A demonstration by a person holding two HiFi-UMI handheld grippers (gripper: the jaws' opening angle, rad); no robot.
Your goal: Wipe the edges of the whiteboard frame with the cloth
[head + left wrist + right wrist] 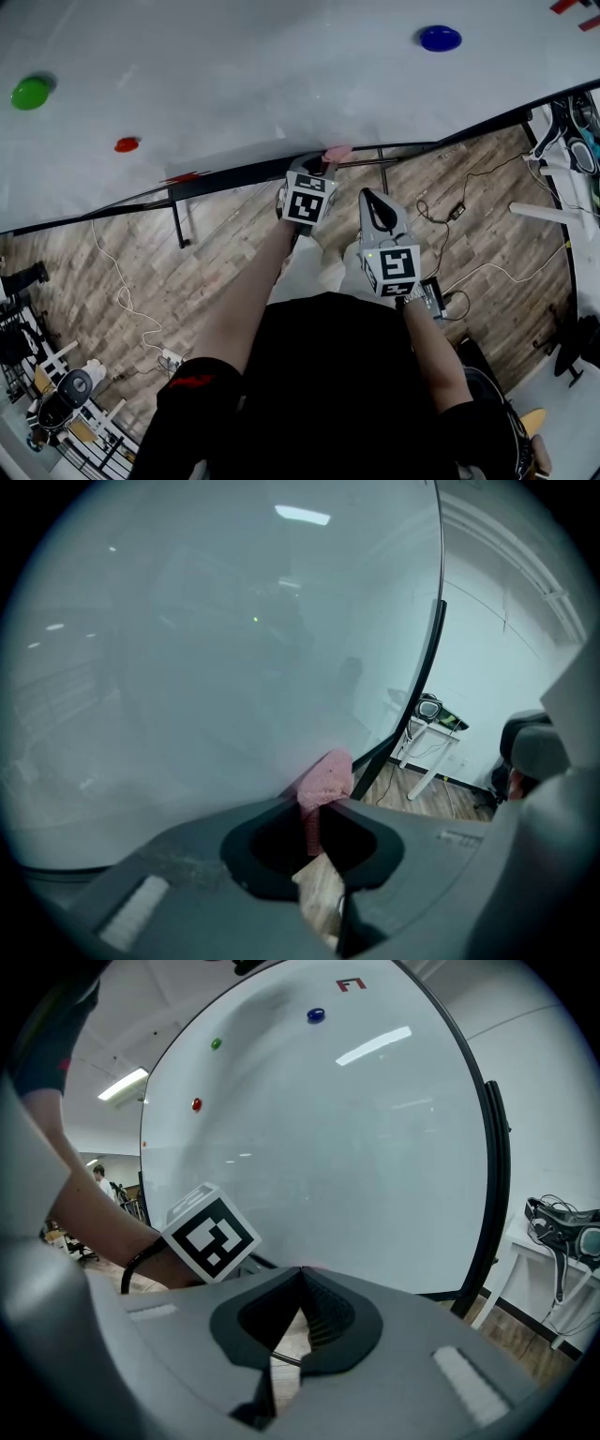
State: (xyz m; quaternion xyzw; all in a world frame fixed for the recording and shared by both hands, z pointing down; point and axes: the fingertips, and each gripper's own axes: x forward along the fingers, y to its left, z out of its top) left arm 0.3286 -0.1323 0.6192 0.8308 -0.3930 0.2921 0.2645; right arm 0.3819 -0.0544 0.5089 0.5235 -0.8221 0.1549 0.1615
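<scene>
A large whiteboard (pixel 281 75) with a black frame (pixel 234 174) fills the top of the head view. My left gripper (pixel 319 167) is shut on a pink cloth (pixel 336 152), and the cloth presses against the board's lower frame edge. In the left gripper view the pink cloth (pixel 324 780) sticks out between the closed jaws, touching the board next to the black frame (pixel 427 677). My right gripper (pixel 373 202) hovers just below the frame, to the right of the left one, shut with nothing in it. The right gripper view shows the whiteboard (pixel 356 1147) and the left gripper's marker cube (pixel 212 1232).
Green (pixel 30 93), red (pixel 127 144) and blue (pixel 440 38) magnets sit on the board. Beneath it are black stand legs (pixel 178 220), cables (pixel 122 291) on the wooden floor, a white table (pixel 562 169) at right and chairs (pixel 56 394) at lower left.
</scene>
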